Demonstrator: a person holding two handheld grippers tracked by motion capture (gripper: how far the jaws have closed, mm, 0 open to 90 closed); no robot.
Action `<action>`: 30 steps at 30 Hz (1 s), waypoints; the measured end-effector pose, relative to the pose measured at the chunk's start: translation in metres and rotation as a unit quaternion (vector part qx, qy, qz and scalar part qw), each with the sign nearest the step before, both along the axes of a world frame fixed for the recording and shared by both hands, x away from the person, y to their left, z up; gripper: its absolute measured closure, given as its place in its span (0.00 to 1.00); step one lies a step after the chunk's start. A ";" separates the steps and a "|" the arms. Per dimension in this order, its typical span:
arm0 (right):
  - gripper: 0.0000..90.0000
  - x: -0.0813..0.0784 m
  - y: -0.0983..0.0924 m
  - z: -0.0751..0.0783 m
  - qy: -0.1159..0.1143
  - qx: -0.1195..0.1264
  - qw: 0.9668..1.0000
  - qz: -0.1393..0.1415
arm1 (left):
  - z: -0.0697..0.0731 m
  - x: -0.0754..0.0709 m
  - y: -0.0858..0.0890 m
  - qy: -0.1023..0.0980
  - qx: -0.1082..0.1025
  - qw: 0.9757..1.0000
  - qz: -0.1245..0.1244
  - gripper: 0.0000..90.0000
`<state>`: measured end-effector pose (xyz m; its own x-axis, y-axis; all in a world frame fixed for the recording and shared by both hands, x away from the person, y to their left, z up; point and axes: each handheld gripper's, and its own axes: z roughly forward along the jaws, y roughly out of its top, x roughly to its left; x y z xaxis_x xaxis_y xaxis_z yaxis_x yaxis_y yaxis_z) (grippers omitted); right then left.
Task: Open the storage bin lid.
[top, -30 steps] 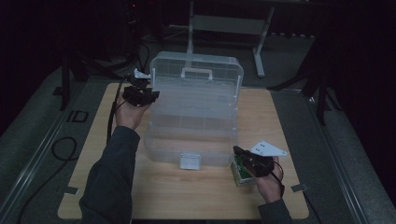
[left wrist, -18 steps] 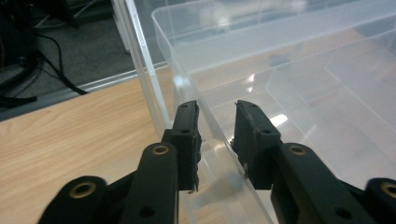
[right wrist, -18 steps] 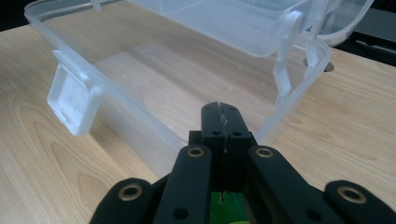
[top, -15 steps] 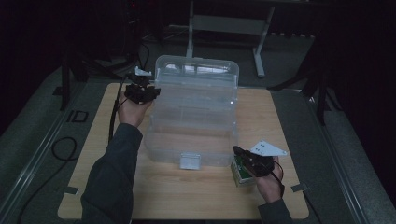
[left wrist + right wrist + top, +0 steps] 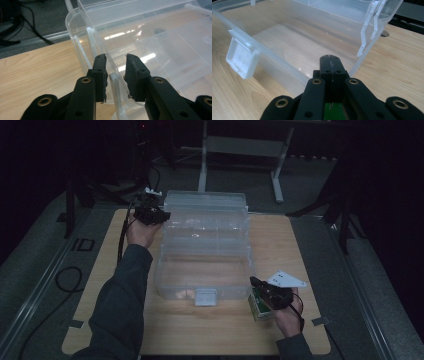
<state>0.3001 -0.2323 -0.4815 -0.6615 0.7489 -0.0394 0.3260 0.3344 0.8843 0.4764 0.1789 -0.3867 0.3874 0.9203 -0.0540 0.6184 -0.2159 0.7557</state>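
A clear plastic tiered box (image 5: 165,270) stands open in the middle of the wooden table, its tiers stepped back toward the far side. My left gripper (image 5: 159,215) is at the box's far left corner. In the left gripper view its jaws (image 5: 115,60) straddle a thin clear rim (image 5: 113,77) of an upper tier; they have just been opening, and a gap shows beside the rim. My right gripper (image 5: 254,282) rests by the box's front right corner, shut with nothing between its pads (image 5: 329,58), above a small green box (image 5: 257,304).
A white latch (image 5: 205,296) hangs on the box's front wall, seen also as the latch (image 5: 240,58) in the right gripper view. Bare wooden tabletop (image 5: 300,240) lies right of the box. Dark floor, cables and table legs surround the table.
My left gripper has shifted slightly toward the far side. The box's upper tiers now sit lower and further back than a second ago. The right hand has stayed put.
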 end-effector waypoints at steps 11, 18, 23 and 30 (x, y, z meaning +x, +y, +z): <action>1.00 0.000 0.000 0.000 0.001 0.002 1.000 -0.003 | 0.005 -0.012 0.010 -0.035 -0.020 0.999 0.010 0.66; 1.00 0.000 0.000 0.000 0.003 0.004 1.000 -0.004 | 0.010 -0.025 0.013 -0.057 -0.024 0.998 0.006 0.67; 1.00 0.000 0.000 0.000 0.003 0.003 1.000 -0.003 | 0.005 -0.033 0.017 -0.060 -0.029 0.998 0.007 0.67; 1.00 0.000 0.000 0.000 0.004 0.003 1.000 -0.003 | 0.003 -0.047 0.021 -0.072 -0.034 0.997 0.004 0.67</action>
<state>0.3006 -0.2321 -0.4810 -0.6579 0.7525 -0.0300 0.3344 0.3277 0.8836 0.4296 0.2002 -0.3839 0.3876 0.9198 -0.0618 0.5045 -0.1555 0.8493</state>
